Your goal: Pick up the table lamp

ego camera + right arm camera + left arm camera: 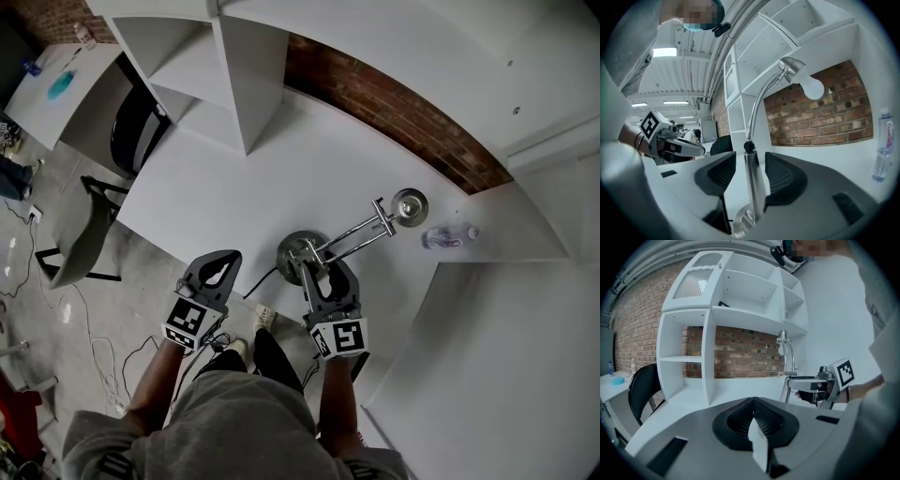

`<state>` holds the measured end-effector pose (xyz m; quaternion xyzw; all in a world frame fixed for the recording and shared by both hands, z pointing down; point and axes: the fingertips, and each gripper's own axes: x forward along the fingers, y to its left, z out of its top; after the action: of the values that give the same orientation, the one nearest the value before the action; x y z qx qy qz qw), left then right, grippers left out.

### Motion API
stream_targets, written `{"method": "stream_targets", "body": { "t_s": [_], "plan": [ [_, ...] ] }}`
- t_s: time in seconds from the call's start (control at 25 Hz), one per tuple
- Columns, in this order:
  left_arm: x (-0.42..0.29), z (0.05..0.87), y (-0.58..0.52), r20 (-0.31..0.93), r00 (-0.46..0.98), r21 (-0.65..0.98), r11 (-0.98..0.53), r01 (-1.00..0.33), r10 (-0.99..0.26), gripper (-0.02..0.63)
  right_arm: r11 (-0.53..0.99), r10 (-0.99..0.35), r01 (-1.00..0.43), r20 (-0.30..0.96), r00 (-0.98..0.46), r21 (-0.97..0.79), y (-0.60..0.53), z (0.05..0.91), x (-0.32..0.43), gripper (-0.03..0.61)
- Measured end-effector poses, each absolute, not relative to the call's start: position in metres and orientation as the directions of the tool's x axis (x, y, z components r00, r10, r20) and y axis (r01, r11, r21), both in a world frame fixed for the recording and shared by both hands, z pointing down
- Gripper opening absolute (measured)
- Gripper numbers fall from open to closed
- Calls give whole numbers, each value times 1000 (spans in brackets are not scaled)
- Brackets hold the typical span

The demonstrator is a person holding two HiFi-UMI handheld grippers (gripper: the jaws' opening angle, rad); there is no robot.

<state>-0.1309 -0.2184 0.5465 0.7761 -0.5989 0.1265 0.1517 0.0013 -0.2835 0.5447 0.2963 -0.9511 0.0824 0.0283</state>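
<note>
The table lamp (361,232) is chrome, with a round base (292,249) on the white table (234,178), a curved arm and a bare bulb (812,87). My right gripper (315,273) is at the base with its jaws on either side of the upright post (754,187); the pads stand apart from it, so it is open. In the right gripper view the post rises between the two black pads (784,177). My left gripper (218,266) hangs over the table's front edge, left of the lamp, shut and holding nothing. The left gripper view shows the lamp (788,357) and the right gripper (820,385) off to its right.
A clear water bottle (448,236) stands on the table just beyond the lamp head. A white shelf unit (234,75) sits at the back left against the brick wall (394,112). A black chair (136,127) is left of the table. The lamp's cable (258,281) drops over the front edge.
</note>
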Motion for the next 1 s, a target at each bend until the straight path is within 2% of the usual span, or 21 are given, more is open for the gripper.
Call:
{"method": "stream_targets", "body": {
  "t_s": [1.0],
  "plan": [
    [-153,559,-226,410,179,80,-160,-984,-894,3,839,-522,-532,103,-847,-119,-312,557,-33,196]
  ]
}}
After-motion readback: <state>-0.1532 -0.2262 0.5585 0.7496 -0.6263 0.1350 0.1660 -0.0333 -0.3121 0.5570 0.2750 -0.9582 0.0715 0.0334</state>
